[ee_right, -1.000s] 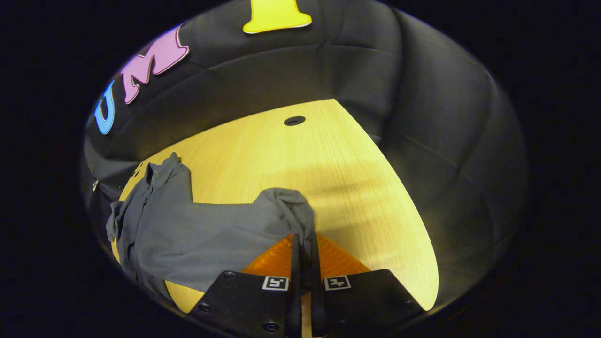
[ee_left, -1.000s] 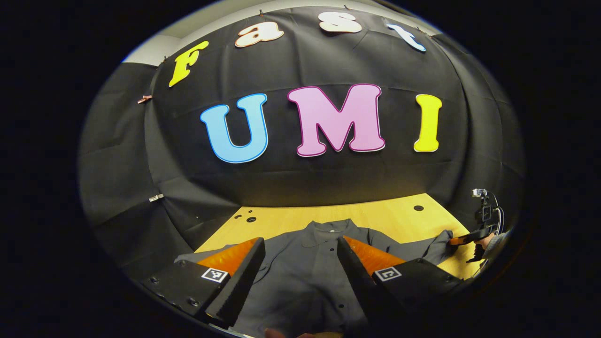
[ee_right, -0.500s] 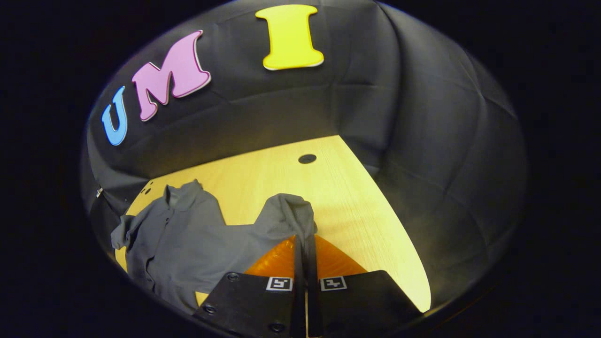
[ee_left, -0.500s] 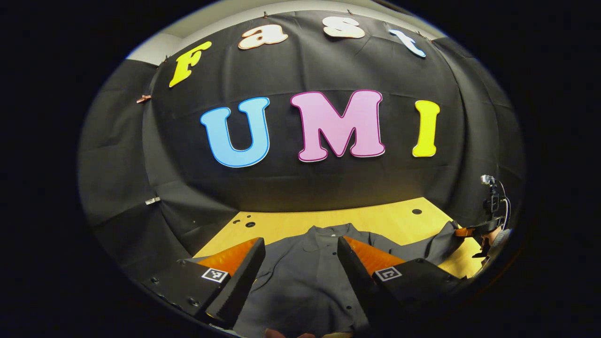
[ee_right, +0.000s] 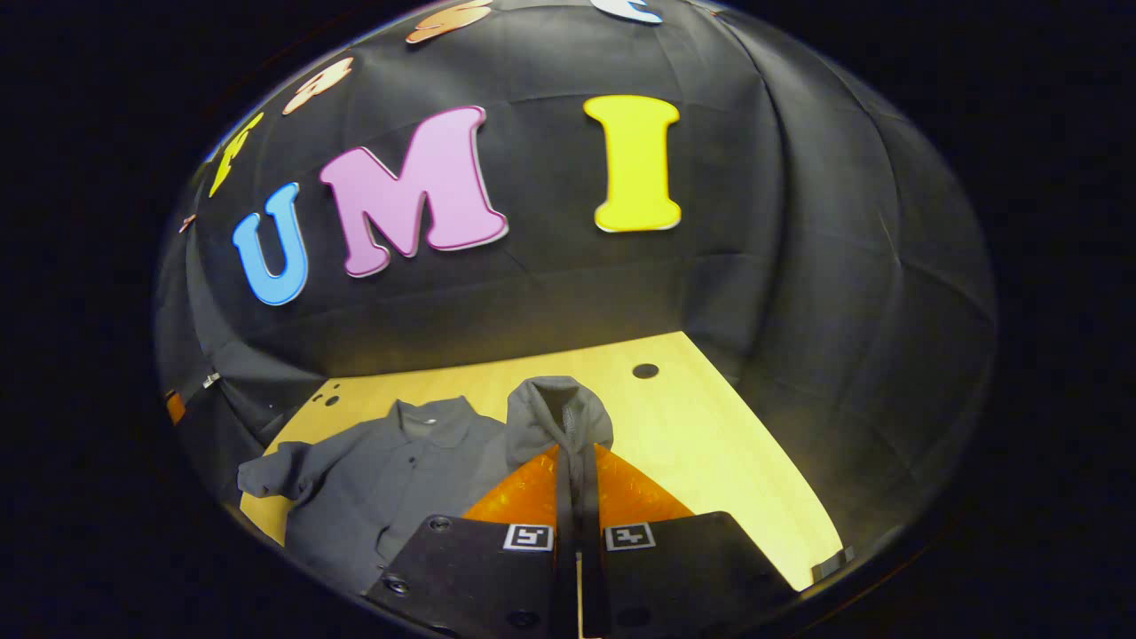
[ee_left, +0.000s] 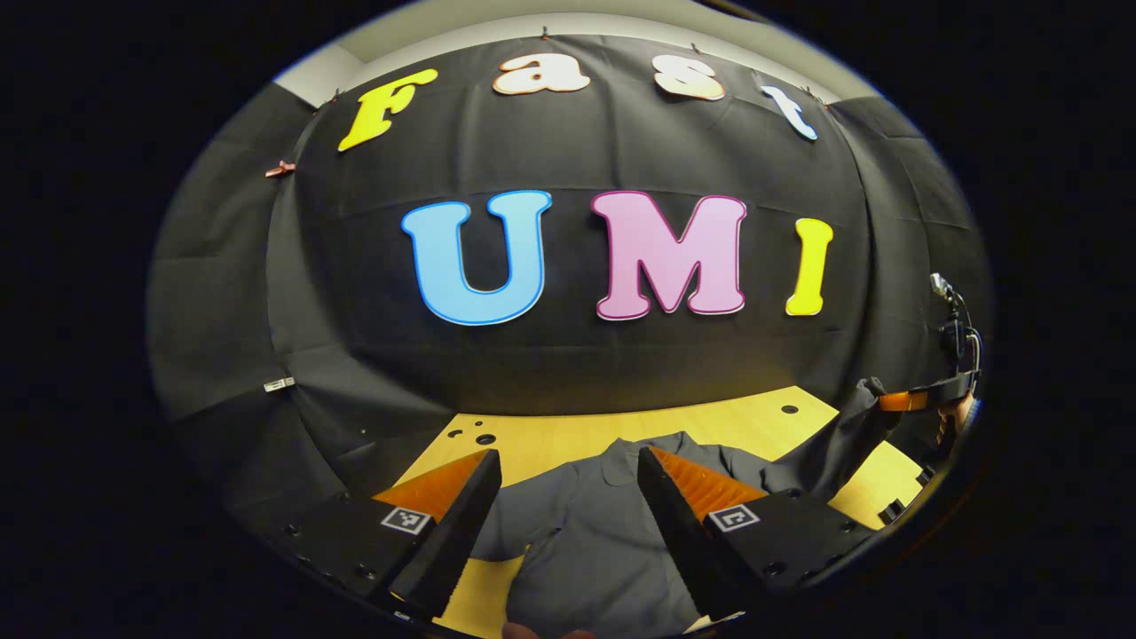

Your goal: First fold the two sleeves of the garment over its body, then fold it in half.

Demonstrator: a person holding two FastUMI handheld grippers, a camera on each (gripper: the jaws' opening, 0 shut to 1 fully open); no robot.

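A dark grey button-up shirt point(ee_left: 577, 541) lies collar-away on the wooden table point(ee_left: 532, 439). My left gripper point(ee_left: 568, 457) hovers open over the shirt's body, with nothing between its fingers. My right gripper point(ee_right: 572, 448) is shut on the cuff of one sleeve point(ee_right: 559, 413), which bunches up above its fingertips. In the left gripper view that sleeve point(ee_left: 848, 430) hangs lifted off the table at the far right, held by the right gripper point(ee_left: 887, 401). The shirt's body point(ee_right: 399, 470) lies flat to the left of the right gripper, and the other sleeve point(ee_right: 266, 475) lies spread at the far left.
Bare wooden table point(ee_right: 728, 453) stretches to the right of the shirt, with a round hole point(ee_right: 645, 370) near its far edge. Small holes point(ee_left: 479, 437) sit at the table's back left corner. Black cloth walls close in the table at the back and sides.
My right gripper has lifted the sleeve off the table and carried it toward the shirt's body. The left gripper has stayed open and drawn up and back a little.
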